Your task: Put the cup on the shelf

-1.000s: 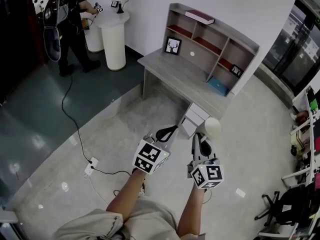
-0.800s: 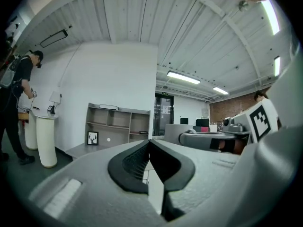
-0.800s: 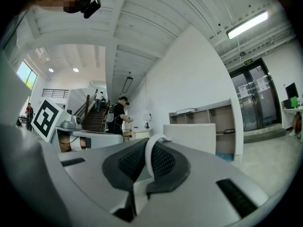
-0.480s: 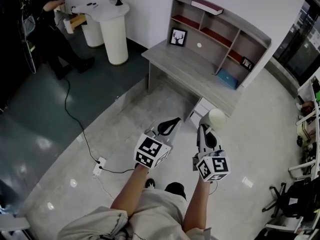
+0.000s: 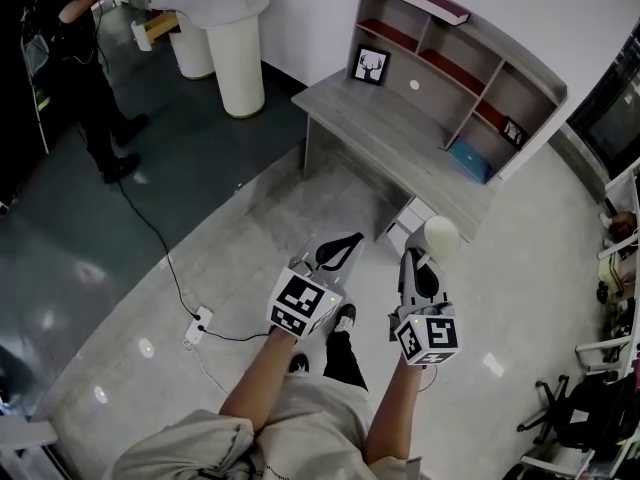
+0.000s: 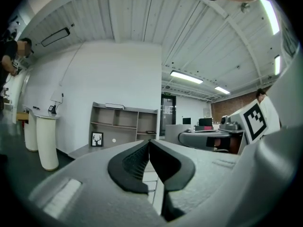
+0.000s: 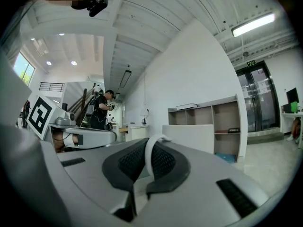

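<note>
The pale polished floor (image 5: 230, 228) takes up most of the room. Against the white wall stands a grey desk (image 5: 395, 133), and a shelf unit (image 5: 480, 63) sits along its back edge. A white drawer unit (image 5: 410, 216) is tucked under the desk's right end. Off to the left there is a round white pedestal table (image 5: 228, 18), with another person (image 5: 70, 38) standing beside it.

The person wearing the rig holds both grippers out over the floor, in front of the desk's front edge. The right gripper (image 5: 417, 258) clamps the handle of a white cup (image 5: 441, 234), and the thin white loop is pinched between its black pads (image 7: 163, 161). The cup hangs in the air, nowhere near the shelves. The left gripper (image 5: 347, 244) has its jaws pressed together with nothing between them.

A dark red book (image 5: 436, 6) lies on top of the shelf unit. A framed deer picture (image 5: 372, 65) leans at the desk's back left corner, and a flat blue item (image 5: 468, 158) lies near the right end. A white power strip (image 5: 197, 325) lies on the floor.
</note>
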`<state>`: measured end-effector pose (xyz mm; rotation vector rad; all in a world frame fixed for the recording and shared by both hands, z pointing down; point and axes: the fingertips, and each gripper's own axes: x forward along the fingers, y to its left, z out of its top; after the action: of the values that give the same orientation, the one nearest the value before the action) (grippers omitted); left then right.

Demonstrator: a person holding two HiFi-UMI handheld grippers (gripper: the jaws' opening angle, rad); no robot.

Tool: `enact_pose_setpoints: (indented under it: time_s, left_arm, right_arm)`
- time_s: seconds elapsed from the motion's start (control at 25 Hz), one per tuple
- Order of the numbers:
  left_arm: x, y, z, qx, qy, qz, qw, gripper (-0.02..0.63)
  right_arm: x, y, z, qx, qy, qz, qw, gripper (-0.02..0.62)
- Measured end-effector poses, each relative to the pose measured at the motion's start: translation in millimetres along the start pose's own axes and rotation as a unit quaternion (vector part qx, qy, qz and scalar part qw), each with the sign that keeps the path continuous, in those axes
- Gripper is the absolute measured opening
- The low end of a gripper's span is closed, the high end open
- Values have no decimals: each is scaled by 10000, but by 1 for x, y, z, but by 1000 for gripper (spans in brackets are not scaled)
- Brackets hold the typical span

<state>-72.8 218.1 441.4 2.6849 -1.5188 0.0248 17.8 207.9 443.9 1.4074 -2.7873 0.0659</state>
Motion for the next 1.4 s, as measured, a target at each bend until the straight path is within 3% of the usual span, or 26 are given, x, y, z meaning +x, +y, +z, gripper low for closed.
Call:
enact_pose_setpoints:
  time_s: [0.4,0.72,1.2,1.4]
  left_arm:
    - [74,36,4,287,435,91,9986,11]
    - [145,60,38,452,361,269,9980,11]
    - [245,73,43,374,159,467,9981,11]
    - [261,81,34,414,318,605,9968,11]
  right_arm:
    - [57,-70,21,210,-299,-105,9993,15]
    - [110,-129,63,125,-596,65,9981,15]
    - [156,-215,66,110,-632,291,9975,15]
    - [170,-242,60,231,-626,273,9974,15]
